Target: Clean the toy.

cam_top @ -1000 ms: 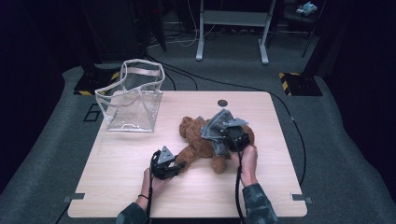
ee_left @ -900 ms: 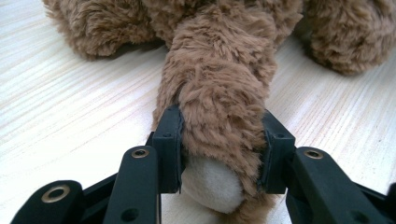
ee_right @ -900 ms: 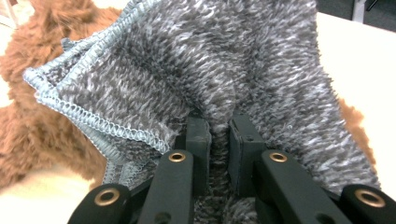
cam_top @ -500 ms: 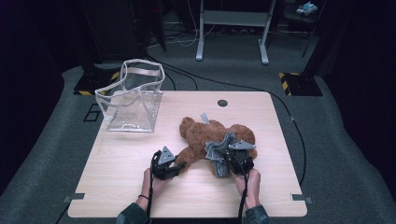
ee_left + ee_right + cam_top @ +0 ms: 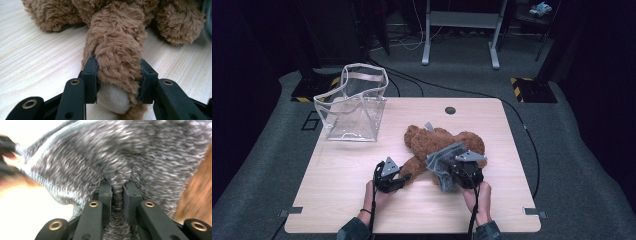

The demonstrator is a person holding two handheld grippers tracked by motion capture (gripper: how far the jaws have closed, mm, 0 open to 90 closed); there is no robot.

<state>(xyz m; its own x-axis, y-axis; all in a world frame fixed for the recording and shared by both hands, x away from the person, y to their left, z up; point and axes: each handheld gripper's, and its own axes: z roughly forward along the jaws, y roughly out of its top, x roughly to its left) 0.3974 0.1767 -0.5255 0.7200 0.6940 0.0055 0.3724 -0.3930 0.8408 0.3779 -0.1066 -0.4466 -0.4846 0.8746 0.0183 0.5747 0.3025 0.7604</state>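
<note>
On the light wooden table (image 5: 342, 200), the teddy bear (image 5: 437, 142) lies centre-right. The left gripper (image 5: 398, 176) clamps its leg (image 5: 117, 57); the right gripper (image 5: 451, 176) pinches the grey knitted garment (image 5: 443, 162). Undressing seems underway; next, probably pull the knit clear, toward the near edge.

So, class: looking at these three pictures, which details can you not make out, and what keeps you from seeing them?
- The teddy bear's face: high view, too small and lying turned away.
- What kind of garment the grey knit cloth is: right gripper view, blurred and cut off by the edges; high view, bunched over the right tool.
- The bear's paw tip: left gripper view, cut off at the bottom between the left tool's jaws.
</note>
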